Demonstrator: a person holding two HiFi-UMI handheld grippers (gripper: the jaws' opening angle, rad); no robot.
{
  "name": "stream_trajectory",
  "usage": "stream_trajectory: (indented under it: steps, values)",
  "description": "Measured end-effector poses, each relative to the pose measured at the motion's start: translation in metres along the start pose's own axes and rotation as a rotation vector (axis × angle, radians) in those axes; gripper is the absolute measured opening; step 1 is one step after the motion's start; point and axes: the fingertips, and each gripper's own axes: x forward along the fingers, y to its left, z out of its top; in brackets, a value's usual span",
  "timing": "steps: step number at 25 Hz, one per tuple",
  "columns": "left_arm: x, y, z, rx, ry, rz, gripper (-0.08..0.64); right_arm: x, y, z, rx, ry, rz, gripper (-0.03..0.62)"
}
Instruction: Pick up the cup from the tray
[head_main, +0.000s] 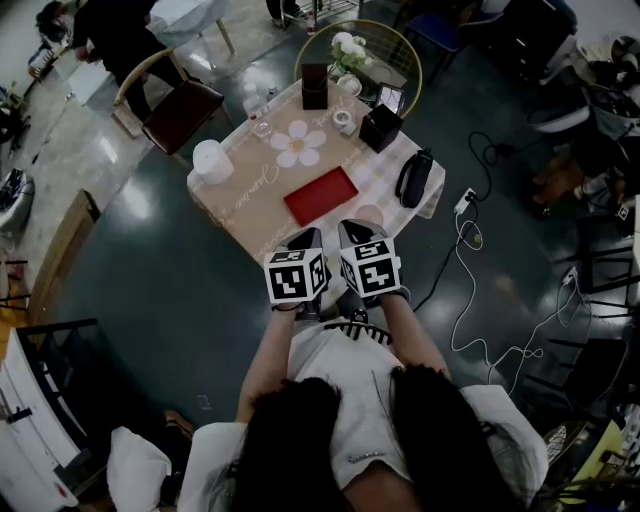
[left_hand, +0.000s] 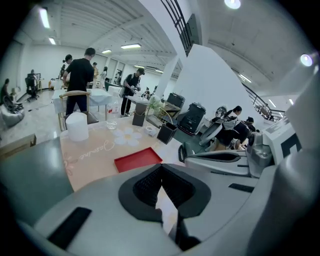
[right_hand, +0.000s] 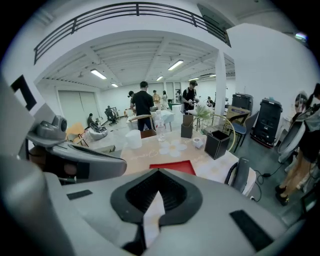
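A person seen from above holds two hand-held grippers side by side, close to the body, at the near edge of a table (head_main: 245, 205). The left hand-held gripper (head_main: 305, 240) has its jaws closed together with nothing between them. The right hand-held gripper (head_main: 358, 232) is likewise closed and empty. Just ahead of both tips lies a flat red tray (head_main: 320, 195) with nothing visible on it. The small white cup (head_main: 343, 121) stands on the table well beyond the tray, ahead and slightly right of the right hand-held gripper, just beside a black box (head_main: 380, 127). A white cylinder (head_main: 212, 161) stands ahead and to the left.
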Motion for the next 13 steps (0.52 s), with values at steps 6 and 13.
stream_trajectory:
  steps: [6,13]
  values:
    - [-0.001,0.0,-0.004,0.0,-0.003,-0.005,0.005,-0.006,0.001,0.002,-0.057,-0.003,-0.028,0.006]
    - [-0.003,-0.004,-0.006,0.016,-0.002,-0.016,0.005,-0.011,-0.001,0.003,-0.055,-0.013,-0.045,0.006]
